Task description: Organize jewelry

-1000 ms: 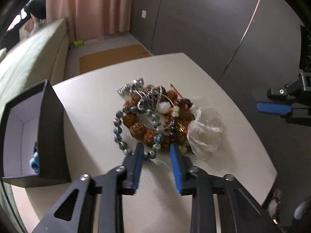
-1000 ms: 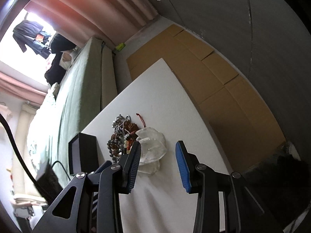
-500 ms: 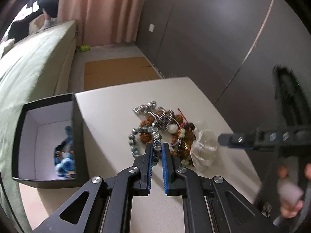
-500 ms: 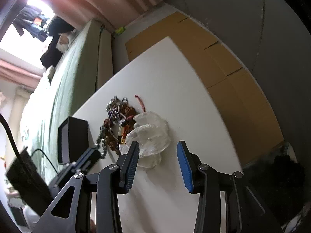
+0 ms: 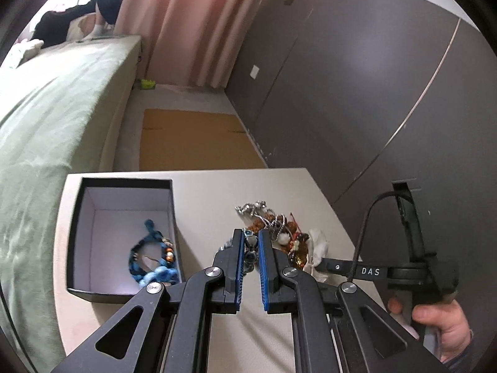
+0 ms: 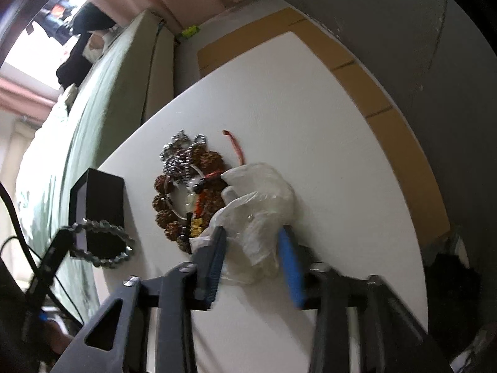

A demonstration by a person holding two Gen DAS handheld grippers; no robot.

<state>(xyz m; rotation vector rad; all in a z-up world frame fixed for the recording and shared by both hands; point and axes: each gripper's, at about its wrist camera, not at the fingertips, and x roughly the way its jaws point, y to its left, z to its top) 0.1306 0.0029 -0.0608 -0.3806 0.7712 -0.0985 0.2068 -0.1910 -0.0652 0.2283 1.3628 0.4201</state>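
Note:
My left gripper [image 5: 250,239] is shut on a grey beaded bracelet [image 5: 250,250] and holds it above the table. From the right wrist view the bracelet [image 6: 105,244] hangs as a loop from that gripper beside the black box [image 6: 99,199]. The open black box [image 5: 124,233] holds a blue braided bracelet [image 5: 152,258]. A jewelry pile [image 6: 186,186] of brown beads and silver chain lies mid-table. My right gripper [image 6: 253,242] is open, its fingers either side of a clear plastic bag [image 6: 257,205] next to the pile.
The white table [image 6: 326,155] ends close on the right, with brown floor mats [image 6: 385,124] below. A green sofa [image 5: 56,108] runs along the left. A dark grey wall [image 5: 357,77] stands behind the table.
My left gripper has shut on the grey beaded bracelet, lifted it off the pile and drawn back toward the box. My right gripper has come down around the plastic bag.

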